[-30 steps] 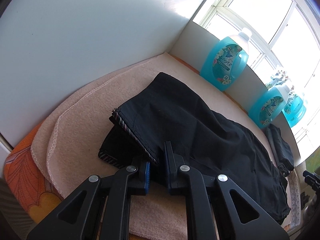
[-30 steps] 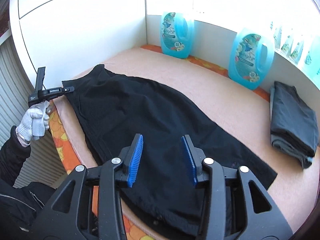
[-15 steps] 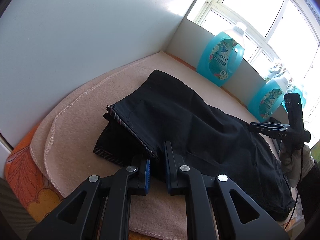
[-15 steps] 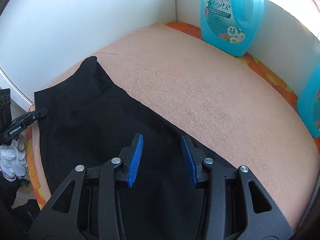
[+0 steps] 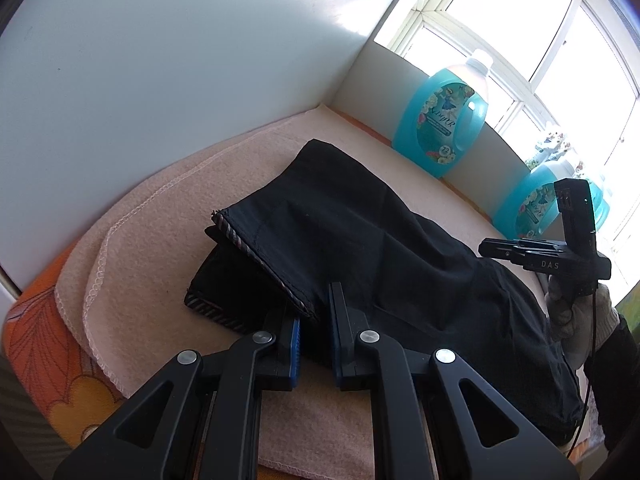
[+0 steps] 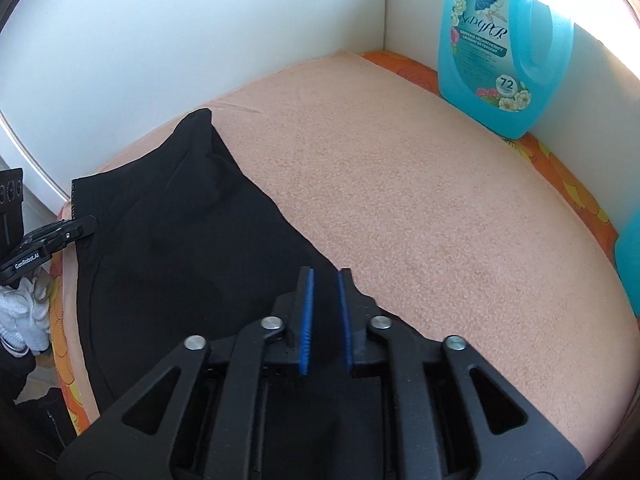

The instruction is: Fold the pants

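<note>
Black pants (image 5: 400, 240) lie spread on a pink towel (image 5: 160, 248); they also show in the right wrist view (image 6: 180, 248). My left gripper (image 5: 316, 316) is shut on the near corner of the pants' waistband, whose striped edge (image 5: 256, 256) is lifted and folded back. My right gripper (image 6: 325, 280) is shut on the pants' far edge, about midway along. It also shows in the left wrist view (image 5: 492, 249), over the far side of the pants. The left gripper shows in the right wrist view (image 6: 86, 229) at the waistband.
A large blue detergent bottle (image 5: 440, 120) stands against the back wall, also in the right wrist view (image 6: 504, 40). A second blue bottle (image 5: 532, 204) stands further right. White walls close the left and back sides. An orange flowered cloth (image 5: 44, 352) lies under the towel.
My right gripper moved down to the pants' far edge and closed on it. My left gripper kept its hold on the waistband corner.
</note>
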A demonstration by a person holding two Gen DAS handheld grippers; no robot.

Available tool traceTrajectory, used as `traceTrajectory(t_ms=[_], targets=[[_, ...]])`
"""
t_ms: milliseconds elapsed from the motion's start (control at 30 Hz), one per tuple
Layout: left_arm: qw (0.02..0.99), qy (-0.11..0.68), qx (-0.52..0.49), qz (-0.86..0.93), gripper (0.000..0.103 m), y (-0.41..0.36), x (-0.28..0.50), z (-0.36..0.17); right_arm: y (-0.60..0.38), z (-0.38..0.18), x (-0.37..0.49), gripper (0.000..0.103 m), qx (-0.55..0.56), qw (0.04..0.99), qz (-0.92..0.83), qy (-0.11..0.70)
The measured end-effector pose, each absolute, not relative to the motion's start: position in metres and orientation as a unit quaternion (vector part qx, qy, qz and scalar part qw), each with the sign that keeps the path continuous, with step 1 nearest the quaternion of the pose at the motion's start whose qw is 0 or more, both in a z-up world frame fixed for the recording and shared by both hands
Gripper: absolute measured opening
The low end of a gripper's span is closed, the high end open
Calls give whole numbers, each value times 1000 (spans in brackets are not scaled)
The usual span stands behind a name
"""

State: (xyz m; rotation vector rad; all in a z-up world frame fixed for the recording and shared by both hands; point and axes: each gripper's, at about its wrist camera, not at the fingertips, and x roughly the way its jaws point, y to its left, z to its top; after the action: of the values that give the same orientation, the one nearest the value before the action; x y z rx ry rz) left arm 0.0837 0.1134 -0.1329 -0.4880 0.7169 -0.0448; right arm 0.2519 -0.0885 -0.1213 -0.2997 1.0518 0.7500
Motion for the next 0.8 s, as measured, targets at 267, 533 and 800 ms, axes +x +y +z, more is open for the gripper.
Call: traceTrajectory(t_ms=[267, 533, 800], targets=[[909, 344, -234, -16, 10, 112, 77, -130, -87, -136, 246, 26, -152, 791, 330, 493], [910, 340, -236, -21, 10, 110, 71, -126, -103, -103, 236, 2, -132, 829, 309, 448], [907, 339, -250, -16, 10, 115, 63, -123, -96, -114, 232, 2, -170, 830, 272, 455]])
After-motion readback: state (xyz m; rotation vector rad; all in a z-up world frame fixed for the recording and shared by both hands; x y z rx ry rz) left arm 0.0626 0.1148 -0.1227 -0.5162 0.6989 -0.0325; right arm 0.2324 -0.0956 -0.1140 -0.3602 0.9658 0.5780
